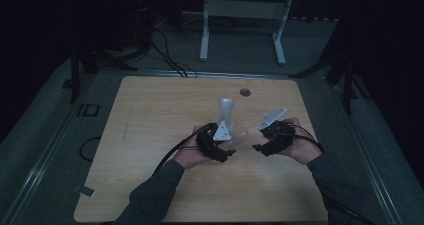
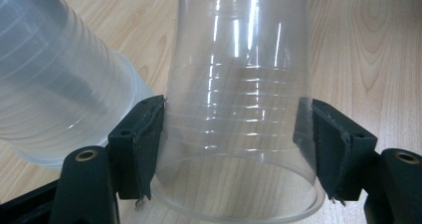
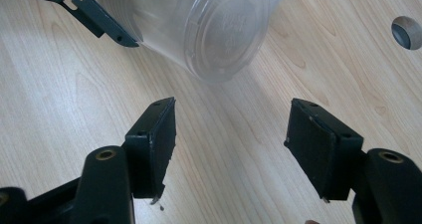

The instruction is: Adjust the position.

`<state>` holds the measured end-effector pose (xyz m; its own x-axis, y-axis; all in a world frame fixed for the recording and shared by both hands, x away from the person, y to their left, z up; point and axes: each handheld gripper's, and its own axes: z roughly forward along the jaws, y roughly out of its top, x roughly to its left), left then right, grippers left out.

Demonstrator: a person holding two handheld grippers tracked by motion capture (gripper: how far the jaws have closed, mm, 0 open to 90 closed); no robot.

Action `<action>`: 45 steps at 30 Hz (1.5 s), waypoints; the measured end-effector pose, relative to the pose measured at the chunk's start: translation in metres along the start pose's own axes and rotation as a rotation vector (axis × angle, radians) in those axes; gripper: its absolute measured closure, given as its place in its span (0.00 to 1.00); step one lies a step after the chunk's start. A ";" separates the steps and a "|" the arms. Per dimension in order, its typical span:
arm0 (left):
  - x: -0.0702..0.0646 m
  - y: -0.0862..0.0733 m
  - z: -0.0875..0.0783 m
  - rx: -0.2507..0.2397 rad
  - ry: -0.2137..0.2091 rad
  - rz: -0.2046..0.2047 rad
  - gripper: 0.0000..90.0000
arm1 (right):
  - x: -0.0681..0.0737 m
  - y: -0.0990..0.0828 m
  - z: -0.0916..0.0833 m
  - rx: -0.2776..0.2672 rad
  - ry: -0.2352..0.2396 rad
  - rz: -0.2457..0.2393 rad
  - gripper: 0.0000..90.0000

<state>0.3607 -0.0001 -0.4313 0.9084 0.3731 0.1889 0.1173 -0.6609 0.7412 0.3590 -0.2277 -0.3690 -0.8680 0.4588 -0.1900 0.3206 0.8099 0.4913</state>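
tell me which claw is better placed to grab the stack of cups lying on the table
Right. The right claw is open and empty, aimed at the stack of cups. The left claw is shut on the single clear cup.

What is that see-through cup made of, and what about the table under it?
The cup looks like thin clear plastic: the wood grain shows through it, and bright streaks and moulded rings run across its glossy wall. The left gripper clamps it. The table looks like pale wood or a wood-look laminate, smooth, with wavy grain lines; which of the two cannot be told.

Dim room, grey carpet floor [image 1: 40, 135], white frame [image 1: 243, 15], floor cables [image 1: 167, 55]
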 end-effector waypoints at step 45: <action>-0.006 0.002 0.007 0.079 -0.081 0.075 0.33 | 0.007 0.013 -0.002 0.112 0.079 -0.171 0.36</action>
<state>0.3579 -0.0080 -0.4355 0.9448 0.2688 0.1872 0.0758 -0.7356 0.6732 0.3560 -0.2144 -0.3623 -0.9388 0.2848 -0.1935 0.2023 0.9110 0.3592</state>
